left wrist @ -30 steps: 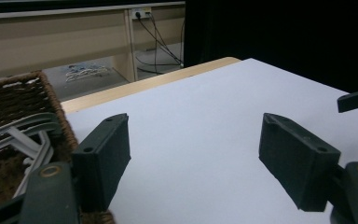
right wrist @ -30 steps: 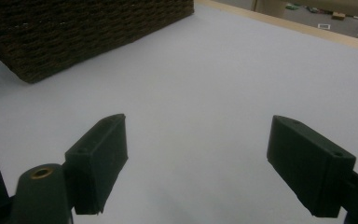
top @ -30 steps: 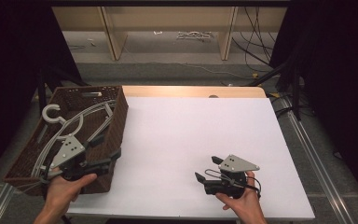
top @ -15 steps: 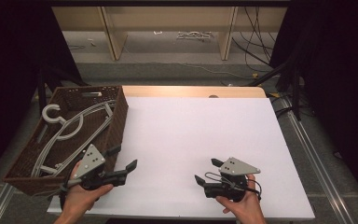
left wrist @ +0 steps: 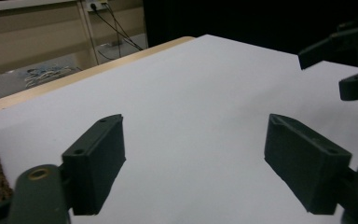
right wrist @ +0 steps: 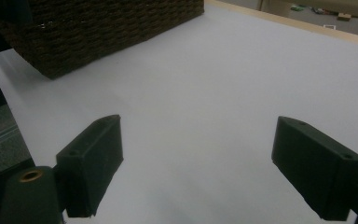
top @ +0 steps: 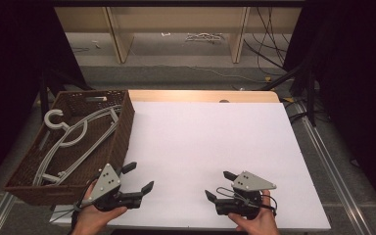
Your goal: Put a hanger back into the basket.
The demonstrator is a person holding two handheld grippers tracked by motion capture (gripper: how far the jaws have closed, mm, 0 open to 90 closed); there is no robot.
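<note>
Lying in the basket (top: 123,128) at the left of the frame, the hangers (top: 73,142) (pale, tangled together) are untouched. Both jaws have just been opening and nothing is held: the left gripper (top: 139,177) hovers beside the basket's near corner, the right gripper (top: 219,185) at lower centre. Hooks may be snagged, so several hangers could be lifted at once.

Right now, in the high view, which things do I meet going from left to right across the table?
Wicker basket with grey hangers → left claw → bare white table top → right claw.
</note>
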